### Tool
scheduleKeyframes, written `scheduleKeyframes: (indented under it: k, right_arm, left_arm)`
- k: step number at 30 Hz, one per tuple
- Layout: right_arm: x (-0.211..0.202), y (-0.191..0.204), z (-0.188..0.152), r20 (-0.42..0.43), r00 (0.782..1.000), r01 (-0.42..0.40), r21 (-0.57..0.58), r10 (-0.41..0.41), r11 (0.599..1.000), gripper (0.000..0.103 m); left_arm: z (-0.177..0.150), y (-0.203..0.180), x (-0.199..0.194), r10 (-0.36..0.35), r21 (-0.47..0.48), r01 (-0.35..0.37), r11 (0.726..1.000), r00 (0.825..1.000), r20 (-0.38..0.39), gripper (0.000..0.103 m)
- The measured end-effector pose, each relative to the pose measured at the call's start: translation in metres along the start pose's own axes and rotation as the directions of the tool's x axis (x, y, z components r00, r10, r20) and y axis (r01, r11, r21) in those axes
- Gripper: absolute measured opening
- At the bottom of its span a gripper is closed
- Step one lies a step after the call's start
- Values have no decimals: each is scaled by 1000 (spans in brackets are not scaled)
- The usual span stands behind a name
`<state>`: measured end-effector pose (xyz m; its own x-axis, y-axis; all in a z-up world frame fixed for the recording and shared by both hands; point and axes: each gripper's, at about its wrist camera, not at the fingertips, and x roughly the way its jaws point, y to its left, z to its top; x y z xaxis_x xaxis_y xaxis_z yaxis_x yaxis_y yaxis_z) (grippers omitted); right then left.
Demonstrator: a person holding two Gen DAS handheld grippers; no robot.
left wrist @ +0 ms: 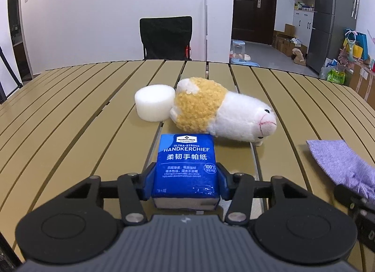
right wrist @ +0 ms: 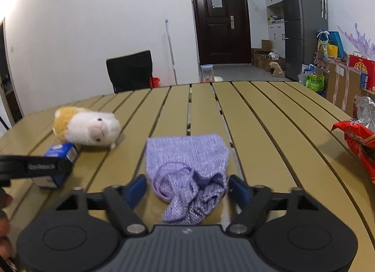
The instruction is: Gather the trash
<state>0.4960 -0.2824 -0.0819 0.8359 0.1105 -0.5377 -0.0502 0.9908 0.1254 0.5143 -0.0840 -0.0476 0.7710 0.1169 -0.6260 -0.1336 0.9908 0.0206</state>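
Note:
My left gripper point(left wrist: 186, 184) is shut on a blue handkerchief tissue pack point(left wrist: 186, 166), its blue pads pressing both sides of the pack on the slatted table point(left wrist: 70, 119). The pack also shows in the right wrist view point(right wrist: 62, 154), with the left gripper's arm across it. My right gripper point(right wrist: 187, 190) stands open around the gathered mouth of a purple knitted drawstring pouch point(right wrist: 187, 159), its pads a little apart from the cloth. The pouch also shows at the right edge of the left wrist view point(left wrist: 346, 164).
A white and yellow plush animal point(left wrist: 220, 110) lies just beyond the pack, also in the right wrist view point(right wrist: 86, 129). A white foam cylinder point(left wrist: 154, 103) sits left of it. A red snack bag point(right wrist: 358, 145) lies at the table's right edge. A black chair point(left wrist: 166, 37) stands behind the table.

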Motion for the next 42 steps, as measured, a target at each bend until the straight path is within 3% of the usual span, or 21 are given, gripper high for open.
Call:
scheduleKeyframes:
  k: [1, 3, 8, 25, 35, 42]
  right_arm:
    - [0, 1, 0, 7, 1000, 8, -9, -8, 1000, 53]
    - [-1, -1, 0, 13, 1000, 16, -10, -15, 1000, 32]
    - [-5, -4, -3, 47, 998, 34, -2, -34, 999, 21]
    - [-75, 8, -14, 182, 983, -6, 2, 5, 1000, 20]
    - [-123, 22, -46, 195, 980, -48, -7, 48, 999, 20]
    - [-150, 34, -72, 180, 981, -71, -22, 74, 997, 20]
  left_arm:
    - [0, 1, -1, -2, -1, 2, 1000, 1000, 2, 52]
    - [1, 2, -2, -6, 0, 6, 1000, 1000, 7, 52]
    - [1, 6, -8, -19, -2, 19, 1000, 1000, 21, 52]
    - [-15, 31, -75, -96, -18, 98, 995, 990, 100, 52]
    - [-38, 52, -121, -129, -17, 134, 991, 979, 160, 52]
    - [-65, 73, -144, -137, -19, 142, 990, 977, 161, 52]
